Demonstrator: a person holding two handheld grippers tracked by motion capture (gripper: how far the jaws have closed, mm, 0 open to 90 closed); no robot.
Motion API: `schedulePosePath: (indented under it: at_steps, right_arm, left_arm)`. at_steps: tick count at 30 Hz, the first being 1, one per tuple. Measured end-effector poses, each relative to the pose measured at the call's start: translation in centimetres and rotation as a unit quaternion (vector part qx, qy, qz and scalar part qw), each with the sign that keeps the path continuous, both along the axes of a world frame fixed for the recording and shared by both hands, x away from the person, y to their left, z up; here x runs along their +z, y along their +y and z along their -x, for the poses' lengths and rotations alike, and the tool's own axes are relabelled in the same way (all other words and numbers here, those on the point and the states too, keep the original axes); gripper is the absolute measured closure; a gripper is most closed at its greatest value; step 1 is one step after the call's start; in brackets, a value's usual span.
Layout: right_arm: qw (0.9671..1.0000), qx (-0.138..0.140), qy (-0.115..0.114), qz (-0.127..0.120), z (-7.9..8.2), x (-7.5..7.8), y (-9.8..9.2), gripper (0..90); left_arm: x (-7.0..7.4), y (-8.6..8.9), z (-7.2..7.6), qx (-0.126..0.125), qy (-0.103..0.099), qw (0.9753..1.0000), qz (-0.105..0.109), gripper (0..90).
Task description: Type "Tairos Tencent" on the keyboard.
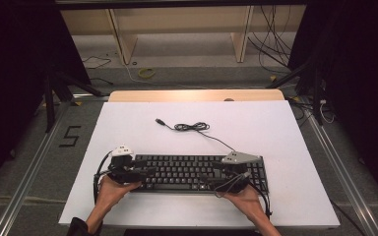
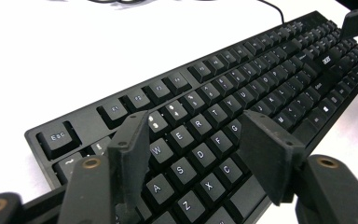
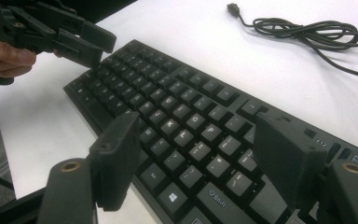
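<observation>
A black keyboard (image 1: pixel 192 172) lies on the white board (image 1: pixel 256 132), near its front edge. Its cable (image 1: pixel 193 127) runs back to a loose coil and ends in a USB plug (image 1: pixel 160 121). My left gripper (image 1: pixel 146 172) hovers over the keyboard's left end, open, with the letter keys (image 2: pixel 200 154) showing between its jaws (image 2: pixel 196 123). My right gripper (image 1: pixel 207 176) is open above the right half, over the lower key rows (image 3: pixel 198 123). Neither holds anything. The left gripper (image 3: pixel 74 37) also appears in the right gripper view, over the keyboard's (image 3: pixel 177 116) far end.
The board rests on a wooden table (image 1: pixel 192 95). Beyond the table stand a wooden shelf frame (image 1: pixel 177 29) and floor cables (image 1: pixel 270 44). Dark stand legs (image 1: pixel 64 83) flank both sides. The coiled cable (image 3: pixel 307 30) lies behind the keyboard.
</observation>
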State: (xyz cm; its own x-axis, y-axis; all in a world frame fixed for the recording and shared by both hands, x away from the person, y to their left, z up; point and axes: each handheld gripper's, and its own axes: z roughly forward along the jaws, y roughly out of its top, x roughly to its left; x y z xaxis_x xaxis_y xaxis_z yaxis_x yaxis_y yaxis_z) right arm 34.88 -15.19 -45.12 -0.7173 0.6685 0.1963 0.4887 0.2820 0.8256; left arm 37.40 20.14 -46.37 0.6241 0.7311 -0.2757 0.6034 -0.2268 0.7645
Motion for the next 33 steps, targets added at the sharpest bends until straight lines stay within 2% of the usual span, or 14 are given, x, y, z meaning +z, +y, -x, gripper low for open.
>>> schedulePosePath:
  at_steps: [4, 14, 21, 28, 33]
  right_arm:
    - [1.0, 0.0, 0.0, -0.002, 0.0, 0.0, 0.0, 33.0]
    - [1.0, 0.007, 0.002, -0.004, 0.1, 0.0, 0.6, 33.2]
    - [0.9998, 0.018, 0.005, -0.004, 0.2, 0.0, 1.4, 35.0]
    - [0.9993, 0.038, 0.007, 0.0, 0.4, 0.0, 2.7, 39.9]
    - [0.9985, 0.053, 0.013, 0.002, 0.6, 0.0, 3.5, 46.6]
  left_arm:
    - [0.1, 0.2, 0.1, 0.007, 0.002, 0.9998, 0.016, 38.2]
    - [0.4, 0.5, 0.5, 0.006, -0.009, 0.9996, 0.025, 34.1]
    - [0.6, 0.7, 0.9, 0.01, -0.01, 0.9994, 0.032, 32.7]
    - [0.5, 1.0, 1.1, 0.013, -0.01, 0.999, 0.041, 31.0]
    - [0.5, 1.1, 1.4, 0.011, -0.011, 0.999, 0.041, 29.7]
